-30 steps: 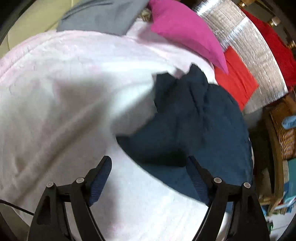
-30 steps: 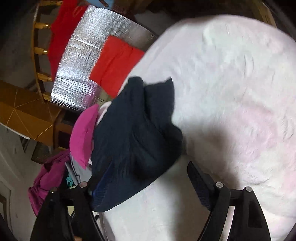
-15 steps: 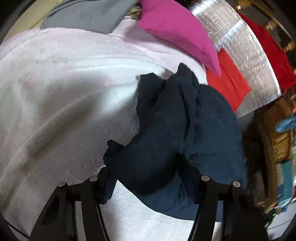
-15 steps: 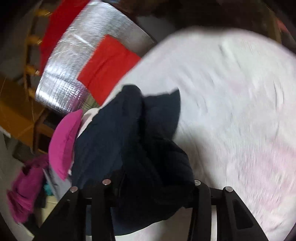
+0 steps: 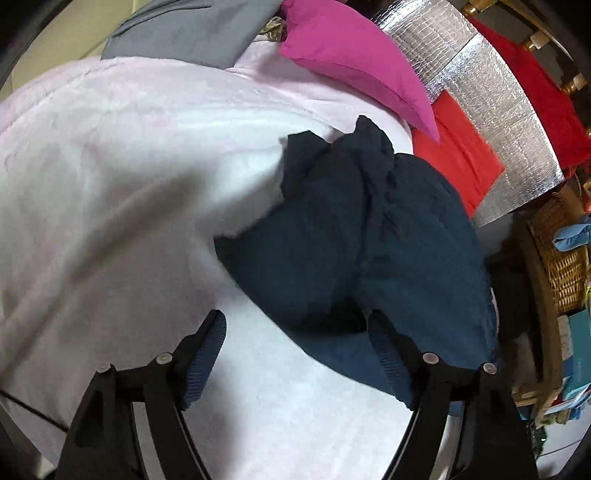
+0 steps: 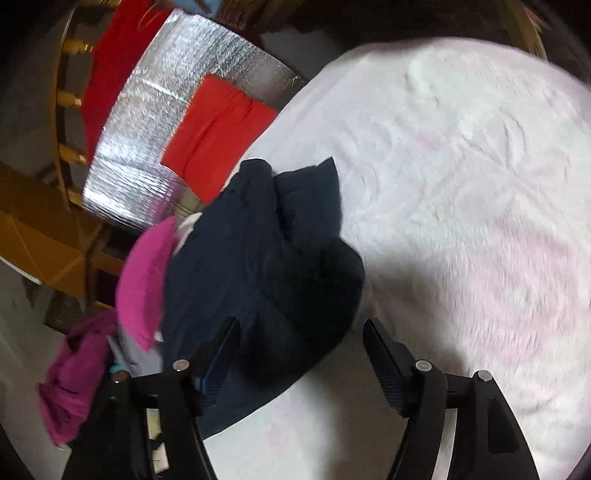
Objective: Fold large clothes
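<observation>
A dark navy garment [image 5: 332,240] lies bunched in a thick fold on a pale pink fluffy blanket [image 5: 110,184]. My left gripper [image 5: 295,321] hovers at its near edge with the jaws opening. The fold's lower bulge reaches just into the gap, and the pads do not press on it. In the right wrist view the same garment [image 6: 258,258] sits left of centre on the blanket [image 6: 461,184]. My right gripper [image 6: 301,325] is also opening. Its left finger lies over the cloth, part of the cloth is between the fingers, and nothing is gripped.
A magenta pillow [image 5: 351,55] and grey cloth [image 5: 192,29] lie at the blanket's far edge. Beyond are a silver foil sheet [image 5: 491,110] with a red cloth [image 5: 458,155] and a wicker basket [image 5: 561,266]. A magenta garment [image 6: 74,387] hangs at the right view's left.
Half a second ago both grippers were narrowed around the garment's near fold. Now both stand wide again and have drawn back a little, and the garment rests bunched on the blanket.
</observation>
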Demonstrator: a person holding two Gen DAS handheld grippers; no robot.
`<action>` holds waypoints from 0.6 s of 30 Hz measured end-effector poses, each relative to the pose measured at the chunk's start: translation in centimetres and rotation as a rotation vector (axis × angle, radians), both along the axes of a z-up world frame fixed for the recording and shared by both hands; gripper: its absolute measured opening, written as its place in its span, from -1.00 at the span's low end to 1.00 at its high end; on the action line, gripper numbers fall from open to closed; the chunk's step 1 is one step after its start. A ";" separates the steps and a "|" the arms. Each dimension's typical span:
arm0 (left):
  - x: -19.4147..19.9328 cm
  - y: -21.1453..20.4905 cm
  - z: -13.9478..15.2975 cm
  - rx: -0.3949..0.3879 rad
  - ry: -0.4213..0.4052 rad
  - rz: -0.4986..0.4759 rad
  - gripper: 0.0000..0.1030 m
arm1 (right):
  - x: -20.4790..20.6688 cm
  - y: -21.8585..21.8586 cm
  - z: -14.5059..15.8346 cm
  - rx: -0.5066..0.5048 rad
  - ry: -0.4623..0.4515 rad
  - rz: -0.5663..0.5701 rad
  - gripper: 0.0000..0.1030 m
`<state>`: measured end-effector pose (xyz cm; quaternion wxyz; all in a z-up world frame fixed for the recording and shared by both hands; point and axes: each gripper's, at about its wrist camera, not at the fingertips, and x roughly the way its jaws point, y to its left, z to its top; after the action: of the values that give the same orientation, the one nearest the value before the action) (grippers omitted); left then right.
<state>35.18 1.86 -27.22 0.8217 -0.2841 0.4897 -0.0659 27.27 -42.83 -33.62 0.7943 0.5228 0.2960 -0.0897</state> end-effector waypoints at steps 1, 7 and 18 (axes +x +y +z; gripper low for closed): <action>0.0 -0.3 -0.2 -0.026 0.001 -0.013 0.57 | 0.1 0.2 -0.5 0.035 -0.005 -0.005 0.53; 1.5 -0.1 -2.2 -0.171 0.032 0.009 0.56 | 1.7 -0.4 -3.1 0.142 -0.018 -0.068 0.53; 2.7 -1.8 -1.9 -0.019 -0.023 -0.043 0.10 | 3.2 0.6 -0.5 -0.073 -0.001 -0.058 -0.23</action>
<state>37.89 0.06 -29.09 0.8229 -0.2806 0.4856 -0.0917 30.51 -42.21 -34.08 0.8102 0.5018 0.2768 -0.1229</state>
